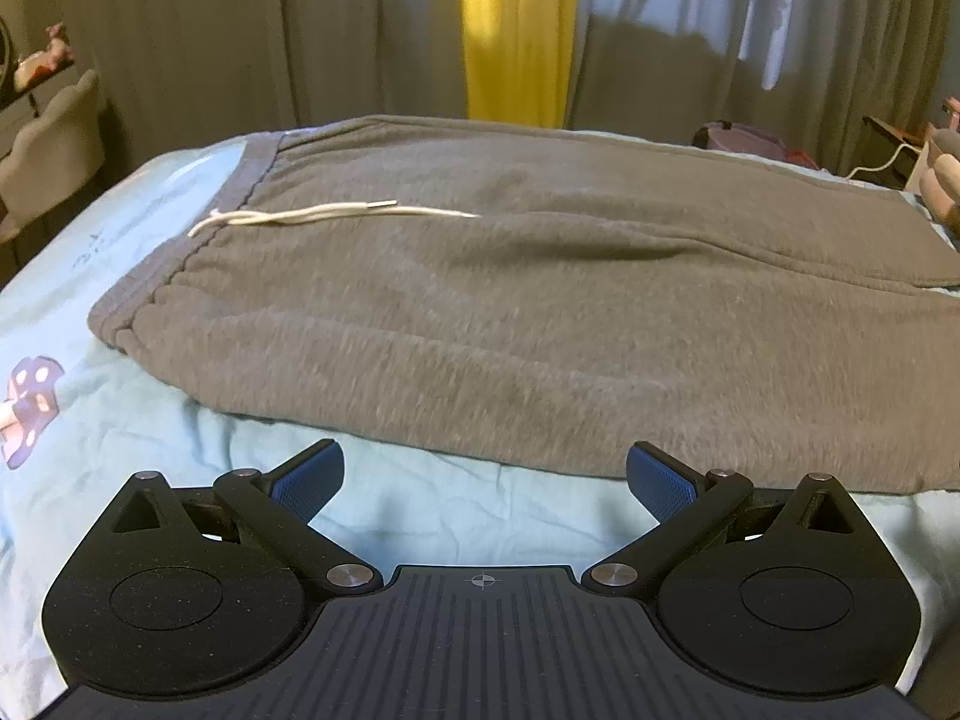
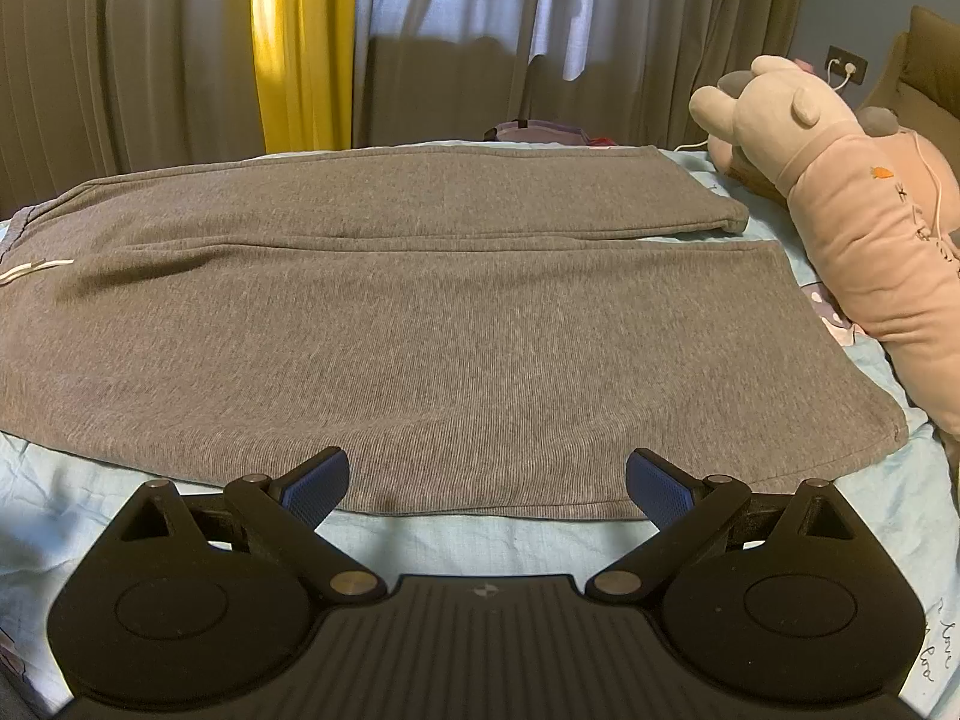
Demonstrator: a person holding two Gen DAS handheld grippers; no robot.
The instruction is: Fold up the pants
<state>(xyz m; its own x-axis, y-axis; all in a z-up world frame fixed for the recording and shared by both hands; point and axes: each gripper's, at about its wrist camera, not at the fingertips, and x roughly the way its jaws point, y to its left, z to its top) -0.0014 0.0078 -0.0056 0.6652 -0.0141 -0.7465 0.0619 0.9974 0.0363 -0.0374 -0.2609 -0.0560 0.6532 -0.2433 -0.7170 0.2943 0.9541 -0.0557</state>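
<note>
Grey sweatpants point(image 1: 510, 312) lie flat on a light blue bed sheet point(image 1: 420, 504), waistband to the left with a white drawstring point(image 1: 312, 215) on top. The right wrist view shows both legs point(image 2: 450, 348) side by side, cuffs to the right. My left gripper point(image 1: 485, 471) is open and empty, just short of the near edge of the pants by the waist end. My right gripper point(image 2: 487, 474) is open and empty, its fingertips over the near edge of the near leg.
A pink and beige plush toy point(image 2: 840, 198) lies on the bed right of the cuffs. Grey and yellow curtains point(image 2: 300, 42) hang behind the bed. A chair point(image 1: 54, 138) stands at far left. A mushroom print point(image 1: 30, 402) marks the sheet.
</note>
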